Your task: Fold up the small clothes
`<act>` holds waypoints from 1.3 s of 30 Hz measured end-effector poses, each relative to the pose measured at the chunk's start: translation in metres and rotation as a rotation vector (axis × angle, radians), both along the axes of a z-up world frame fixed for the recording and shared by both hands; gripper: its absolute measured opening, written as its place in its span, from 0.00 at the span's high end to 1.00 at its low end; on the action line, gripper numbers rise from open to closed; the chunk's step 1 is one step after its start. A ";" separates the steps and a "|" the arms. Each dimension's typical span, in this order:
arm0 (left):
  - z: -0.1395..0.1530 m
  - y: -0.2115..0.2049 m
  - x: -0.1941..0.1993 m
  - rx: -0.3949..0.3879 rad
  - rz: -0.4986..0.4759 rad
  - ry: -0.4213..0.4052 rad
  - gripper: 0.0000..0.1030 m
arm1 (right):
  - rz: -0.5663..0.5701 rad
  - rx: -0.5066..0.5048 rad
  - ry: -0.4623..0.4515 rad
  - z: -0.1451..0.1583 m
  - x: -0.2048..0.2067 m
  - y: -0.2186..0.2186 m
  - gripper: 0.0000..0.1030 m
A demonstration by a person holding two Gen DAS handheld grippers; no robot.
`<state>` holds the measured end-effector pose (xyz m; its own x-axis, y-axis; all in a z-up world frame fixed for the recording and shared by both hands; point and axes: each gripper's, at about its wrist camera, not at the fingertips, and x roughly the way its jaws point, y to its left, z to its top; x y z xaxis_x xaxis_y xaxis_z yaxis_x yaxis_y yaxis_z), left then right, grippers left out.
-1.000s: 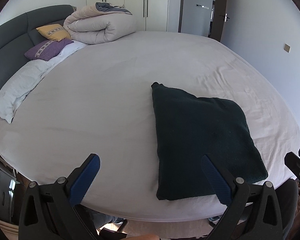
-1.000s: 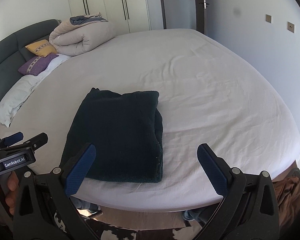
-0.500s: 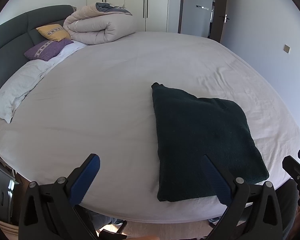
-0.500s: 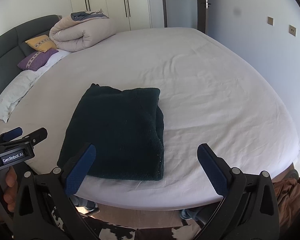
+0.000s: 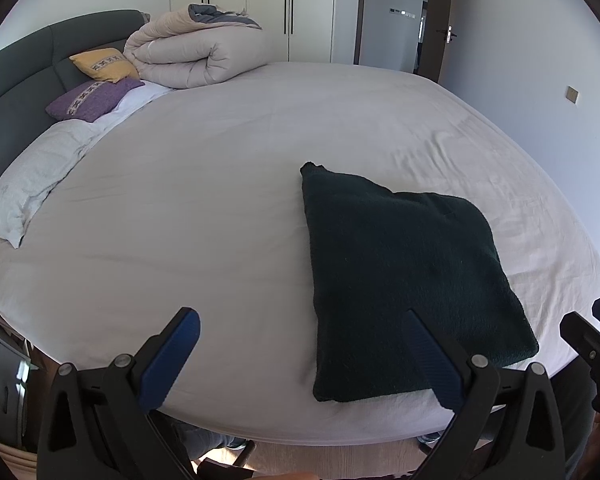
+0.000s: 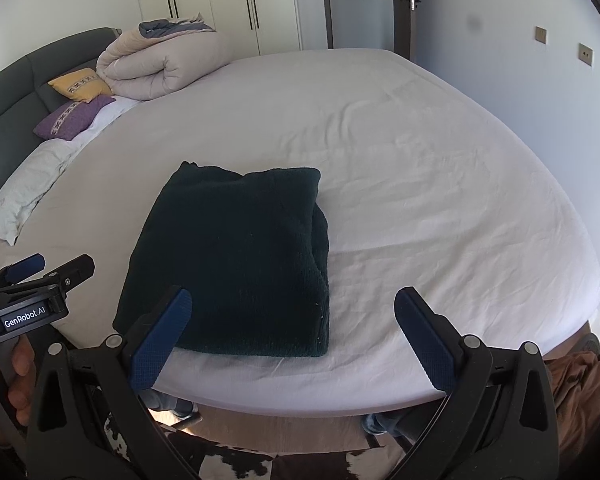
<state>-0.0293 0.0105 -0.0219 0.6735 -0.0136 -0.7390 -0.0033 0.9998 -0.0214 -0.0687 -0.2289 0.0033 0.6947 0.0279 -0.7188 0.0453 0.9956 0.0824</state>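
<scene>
A dark green knitted garment (image 5: 404, 276) lies folded into a flat rectangle near the front edge of the white bed (image 5: 204, 208); it also shows in the right wrist view (image 6: 240, 264). My left gripper (image 5: 300, 356) is open and empty, held off the front edge, its right finger over the garment's near corner. My right gripper (image 6: 292, 332) is open and empty, held just before the garment's near edge. The left gripper shows at the left of the right wrist view (image 6: 36, 284).
A rolled beige duvet (image 5: 196, 56), a yellow cushion (image 5: 104, 64), a purple cushion (image 5: 92, 98) and a white pillow (image 5: 28, 188) lie by the dark headboard. White wardrobes and a door stand behind. A cowhide rug (image 6: 260, 460) lies on the floor below.
Both grippers have drawn slightly back and up from the bed. The folded garment has not moved.
</scene>
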 end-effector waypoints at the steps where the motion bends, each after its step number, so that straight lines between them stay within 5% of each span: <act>1: 0.000 0.000 0.000 0.000 0.000 0.001 0.00 | 0.000 0.000 0.001 0.000 0.000 0.000 0.00; 39: -0.004 0.000 0.001 -0.001 -0.003 0.012 0.00 | -0.005 0.010 0.022 -0.010 0.004 0.002 0.00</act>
